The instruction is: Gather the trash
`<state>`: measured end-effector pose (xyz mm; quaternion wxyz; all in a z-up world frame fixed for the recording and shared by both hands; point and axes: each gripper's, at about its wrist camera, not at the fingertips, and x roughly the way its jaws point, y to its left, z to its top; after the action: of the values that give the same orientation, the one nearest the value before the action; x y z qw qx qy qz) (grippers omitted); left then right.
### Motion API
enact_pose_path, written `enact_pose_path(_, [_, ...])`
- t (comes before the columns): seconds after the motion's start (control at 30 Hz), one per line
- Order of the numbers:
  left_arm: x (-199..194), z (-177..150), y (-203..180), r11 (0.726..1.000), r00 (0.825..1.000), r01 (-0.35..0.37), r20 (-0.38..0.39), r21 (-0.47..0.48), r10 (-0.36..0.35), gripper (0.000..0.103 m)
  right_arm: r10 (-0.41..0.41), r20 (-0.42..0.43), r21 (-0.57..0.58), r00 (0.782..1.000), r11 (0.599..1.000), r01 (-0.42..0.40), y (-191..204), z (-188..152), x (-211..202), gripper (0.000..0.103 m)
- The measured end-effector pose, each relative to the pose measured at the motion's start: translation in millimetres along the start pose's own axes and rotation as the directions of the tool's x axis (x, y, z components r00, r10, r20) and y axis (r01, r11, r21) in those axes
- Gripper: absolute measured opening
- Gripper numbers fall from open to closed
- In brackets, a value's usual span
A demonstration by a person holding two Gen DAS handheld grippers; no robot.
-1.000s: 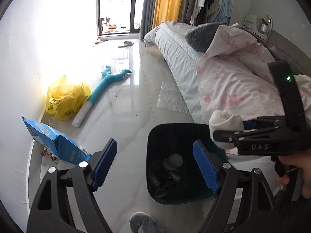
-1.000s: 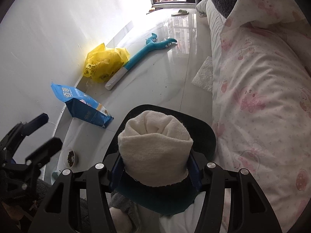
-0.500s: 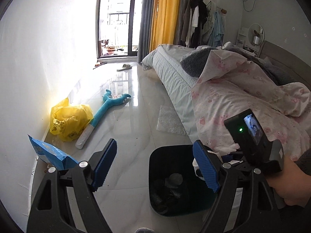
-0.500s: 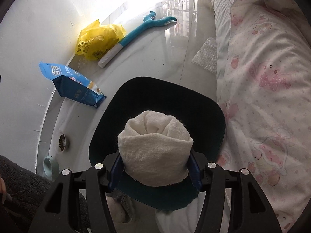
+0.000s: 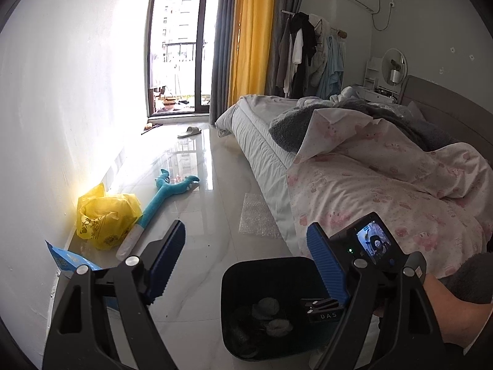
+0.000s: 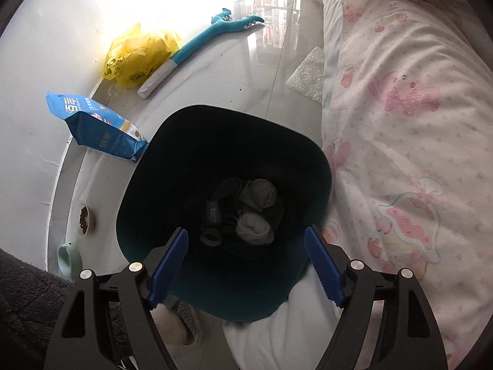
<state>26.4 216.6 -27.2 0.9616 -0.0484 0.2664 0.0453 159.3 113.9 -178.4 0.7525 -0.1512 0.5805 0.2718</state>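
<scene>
Below, from left to right: my left gripper [image 5: 246, 265] hangs wide open and empty, aimed across the floor toward the far balcony door. Near its right finger, the dark bin [image 6: 191, 141] stands upright beside the bed [image 6: 400, 123], mouth facing up. My right gripper [image 6: 245, 265] points steeply down into it, jaws just parted wide with nothing between them; pale rolled cloths [image 6: 254, 225] lie at the bin's bottom. "DAS" reads on the right gripper's body in the left view.
</scene>
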Motion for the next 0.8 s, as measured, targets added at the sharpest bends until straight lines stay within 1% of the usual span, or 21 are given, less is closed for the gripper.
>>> enact_pose_path(0.13, [-4.8, 7.3, -6.6, 1.0, 1.0, 0.003, 0.016, 0.008, -0.003, 0.087, 0.018, 0.075, -0.005, 0.997, 1.0, -0.017, -3.4, -2.2, -24.4, 0.079])
enact_pose_path(0.2, [-7.9, 11.5, -11.3, 1.0, 1.0, 0.007, 0.029, 0.005, -0.007, 0.089, 0.022, 0.125, -0.008, 0.992, 1.0, -0.021, -6.1, -4.5, -41.5, 0.08])
enact_pose_path(0.3, [-10.5, 17.8, -19.7, 0.999, 0.998, 0.035, 0.044, 0.001, -0.035, 0.093, 0.01, 0.203, -0.026, 0.979, 1.0, -0.005, -9.2, -8.7, -69.6, 0.082])
enact_pose_path(0.43, [-11.9, 22.3, -33.7, 0.999, 0.997, 0.051, 0.051, 0.011, -0.051, 0.095, -0.001, 0.299, -0.015, 0.954, 1.0, 0.006, -22.7, -18.5, -105.5, 0.084])
enact_pose_path(0.5, [-13.1, 22.7, -41.4, 0.999, 0.998, 0.046, 0.052, 0.014, -0.046, 0.096, -0.009, 0.338, 0.003, 0.941, 1.0, 0.008, -32.0, -24.6, -121.4, 0.084])
enact_pose_path(0.7, [-18.4, 25.4, -63.4, 0.999, 0.998, 0.033, 0.062, 0.022, -0.034, 0.098, -0.041, 0.428, 0.036, 0.903, 0.999, 0.029, -59.6, -43.0, -159.9, 0.086])
enact_pose_path(0.8, [-21.6, 26.2, -73.6, 0.999, 0.997, 0.031, 0.066, 0.023, -0.032, 0.098, -0.072, 0.469, 0.053, 0.88, 0.997, 0.053, -68.5, -56.0, -177.7, 0.089])
